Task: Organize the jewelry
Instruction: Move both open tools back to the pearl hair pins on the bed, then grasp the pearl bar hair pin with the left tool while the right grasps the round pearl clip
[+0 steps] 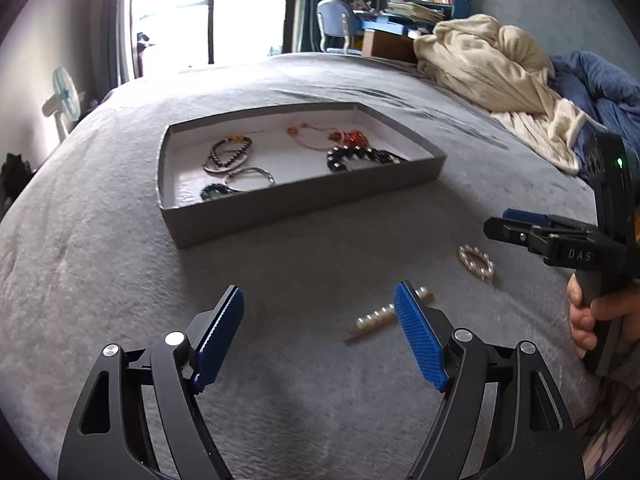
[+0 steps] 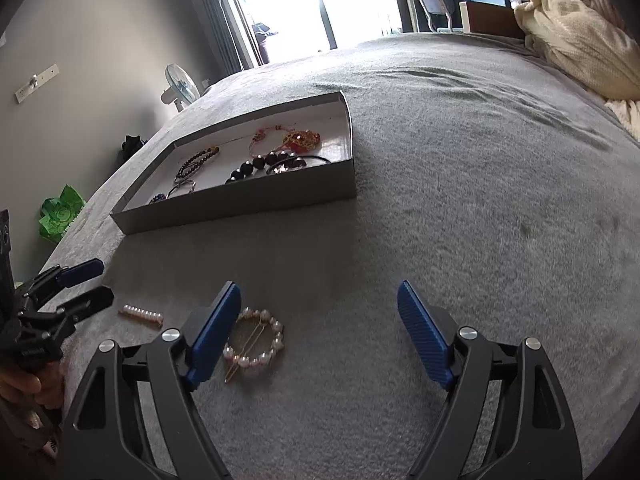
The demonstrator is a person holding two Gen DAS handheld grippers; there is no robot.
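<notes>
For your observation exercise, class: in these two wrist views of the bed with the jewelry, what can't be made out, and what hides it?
- Straight pearl clip: left wrist view, its middle is hidden behind the left gripper's blue finger.
- Round pearl clip: right wrist view, its left edge is hidden behind the right gripper's finger.
- Tray: both views, its near wall hides the floor just behind it.
- Bracelets: too small to count.

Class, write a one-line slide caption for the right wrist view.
Open right gripper above a pearl ring clip on the grey blanket, with the jewelry tray beyond.
</notes>
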